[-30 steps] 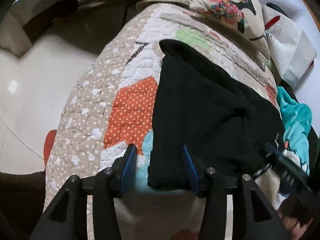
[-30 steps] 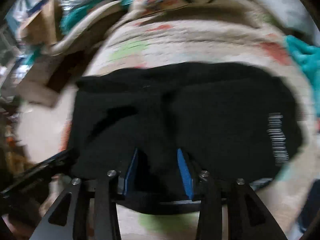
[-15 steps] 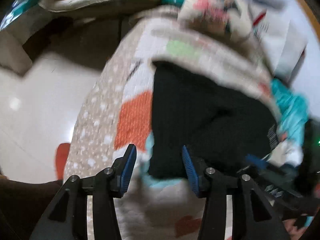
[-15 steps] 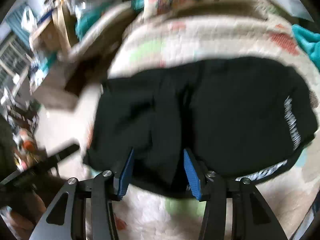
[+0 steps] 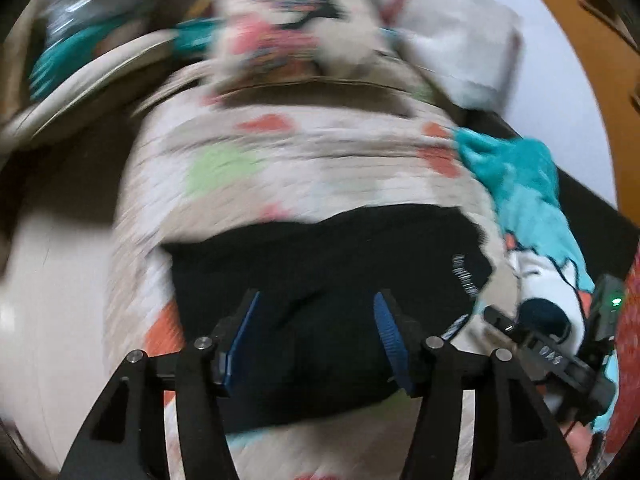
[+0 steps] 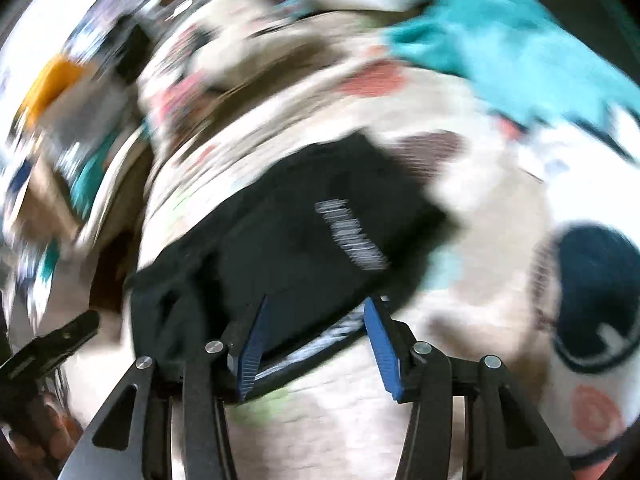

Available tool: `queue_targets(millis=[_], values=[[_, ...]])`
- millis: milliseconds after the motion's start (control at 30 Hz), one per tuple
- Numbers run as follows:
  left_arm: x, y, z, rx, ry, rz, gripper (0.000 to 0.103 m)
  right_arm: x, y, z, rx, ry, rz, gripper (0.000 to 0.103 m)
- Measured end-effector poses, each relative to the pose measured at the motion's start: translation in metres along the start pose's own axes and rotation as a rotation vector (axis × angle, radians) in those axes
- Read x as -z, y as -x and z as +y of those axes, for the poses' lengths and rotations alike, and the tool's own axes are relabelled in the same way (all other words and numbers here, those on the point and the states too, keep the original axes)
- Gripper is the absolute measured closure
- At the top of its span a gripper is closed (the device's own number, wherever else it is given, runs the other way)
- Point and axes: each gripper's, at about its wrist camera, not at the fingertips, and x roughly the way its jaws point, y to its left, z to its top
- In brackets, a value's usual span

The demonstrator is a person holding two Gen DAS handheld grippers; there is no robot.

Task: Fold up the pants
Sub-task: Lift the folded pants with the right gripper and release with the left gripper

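Observation:
The black pants [image 5: 328, 264] lie folded into a compact block on a patterned quilt [image 5: 312, 152]. A white printed strip on them shows at the right edge [image 5: 466, 276]. My left gripper [image 5: 316, 330] hovers over the near half of the pants, its jaws opening, blue pads apart and pressing on nothing. In the right wrist view the same pants [image 6: 288, 248] sit left of centre with white lettering [image 6: 352, 236]. My right gripper [image 6: 314, 338] hangs above their near edge, jaws opening, with no cloth pinched. Both views are motion-blurred.
A teal cloth [image 5: 516, 172] lies at the quilt's right side, with a floral cushion [image 5: 280, 32] and white bag [image 5: 460, 52] behind. The other gripper [image 5: 552, 356] shows at right. Pale floor [image 5: 48, 280] drops off left of the quilt.
Both grippers pulled back from the pants and rolled, so the pants now look turned in each view. Both sets of jaws have widened. The pants stay folded on the quilt.

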Motion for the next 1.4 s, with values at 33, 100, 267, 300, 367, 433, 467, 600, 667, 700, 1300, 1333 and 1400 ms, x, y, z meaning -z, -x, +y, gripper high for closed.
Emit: queue_targets(millis=[33, 100, 267, 300, 367, 433, 467, 600, 667, 700, 1300, 1333, 1400], values=[[-0.008, -0.010, -0.009, 0.026, -0.024, 0.012, 0.046, -0.001, -0.002, -0.007, -0.004, -0.038, 0.003, 0.050], [-0.028, -0.039, -0.032, 0.094, -0.066, 0.054, 0.046, -0.002, -0.006, -0.017, -0.017, -0.089, 0.016, 0.050], [-0.060, -0.100, -0.074, 0.179, -0.122, 0.125, 0.046, -0.004, -0.028, -0.020, -0.019, -0.123, 0.042, 0.048], [-0.069, -0.116, -0.084, 0.203, -0.137, 0.148, 0.046, -0.004, -0.032, -0.022, -0.025, -0.140, 0.049, 0.047], [-0.076, -0.132, -0.095, 0.228, -0.152, 0.175, 0.046, -0.005, -0.038, -0.024, -0.036, -0.164, 0.040, 0.045], [-0.087, -0.156, -0.110, 0.264, -0.185, 0.217, 0.046, -0.008, -0.041, -0.024, -0.049, -0.171, 0.010, 0.042], [-0.091, -0.169, -0.117, 0.270, -0.205, 0.233, 0.045, -0.011, -0.042, -0.022, -0.057, -0.169, -0.009, 0.041], [-0.094, -0.210, -0.136, 0.315, -0.271, 0.324, 0.037, -0.016, -0.055, -0.018, -0.083, -0.160, -0.009, 0.039], [-0.090, -0.224, -0.145, 0.304, -0.305, 0.365, 0.032, -0.015, -0.058, -0.016, -0.080, -0.145, -0.020, 0.039], [-0.085, -0.230, -0.152, 0.274, -0.350, 0.379, 0.032, -0.017, -0.059, -0.014, -0.080, -0.133, -0.017, 0.039], [-0.100, -0.092, -0.080, 0.317, -0.182, 0.121, 0.090, -0.012, -0.002, 0.092, -0.095, 0.328, -0.148, 0.079], [-0.099, -0.082, -0.070, 0.313, -0.173, 0.108, 0.090, -0.010, 0.001, 0.099, -0.097, 0.351, -0.152, 0.079], [-0.095, -0.064, -0.049, 0.299, -0.144, 0.077, 0.090, -0.003, 0.008, 0.119, -0.105, 0.417, -0.161, 0.079]])
